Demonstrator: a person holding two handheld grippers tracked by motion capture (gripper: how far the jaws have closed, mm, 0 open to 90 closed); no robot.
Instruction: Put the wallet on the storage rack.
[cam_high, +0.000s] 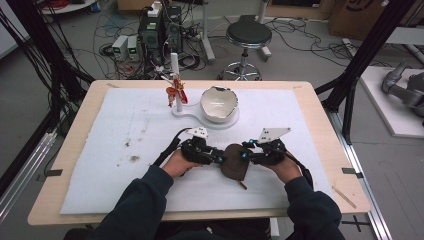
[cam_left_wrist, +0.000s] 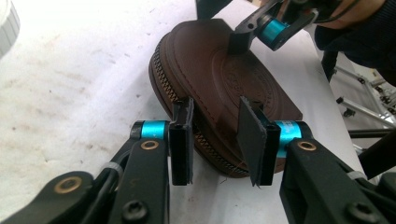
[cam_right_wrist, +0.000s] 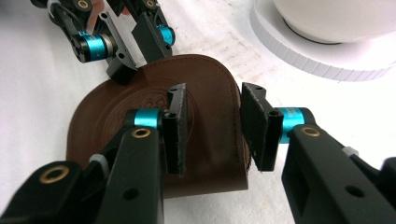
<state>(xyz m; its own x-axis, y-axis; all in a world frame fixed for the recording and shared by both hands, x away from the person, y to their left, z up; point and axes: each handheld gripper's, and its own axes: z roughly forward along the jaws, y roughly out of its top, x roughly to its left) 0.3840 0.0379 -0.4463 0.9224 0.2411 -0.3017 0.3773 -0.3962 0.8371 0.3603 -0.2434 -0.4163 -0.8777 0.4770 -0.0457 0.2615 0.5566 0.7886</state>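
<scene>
A brown leather pouch (cam_high: 236, 161) lies flat on the white felt-like mat (cam_high: 125, 130) that covers the worktop (cam_high: 70, 150), near the worktop's near edge and about midway between its left and right edges. The pouch is smooth, dark-brown leather with one rounded end and one straight end; a stitched seam follows its outline, a round embossed stamp sits in the middle of its top face, and a toothed zip runs along the curved side, seen in the left gripper view (cam_left_wrist: 219, 88). In the high view its long axis runs roughly from the far edge toward the near edge, slightly slanted, with the rounded end toward the far edge. A thin brown tab (cam_high: 243, 185) sticks out at its near end.

The left claw (cam_high: 219, 159) meets the pouch from its left side; in the left gripper view its two flat black pads stand spread, straddling the zipped edge without pinching it (cam_left_wrist: 216, 140). The right claw (cam_high: 246, 156) comes in from the right side; in the right gripper view its pads are likewise spread, poised over the leather near the straight end (cam_right_wrist: 215, 126). Both claws have blue metal collars behind the pads.

Farther toward the far edge stands a glossy white bowl (cam_high: 218, 104) with a chipped, uneven rim, on a white base (cam_high: 200, 119) that also carries a white post with a small red and gold ornament (cam_high: 176, 91).
</scene>
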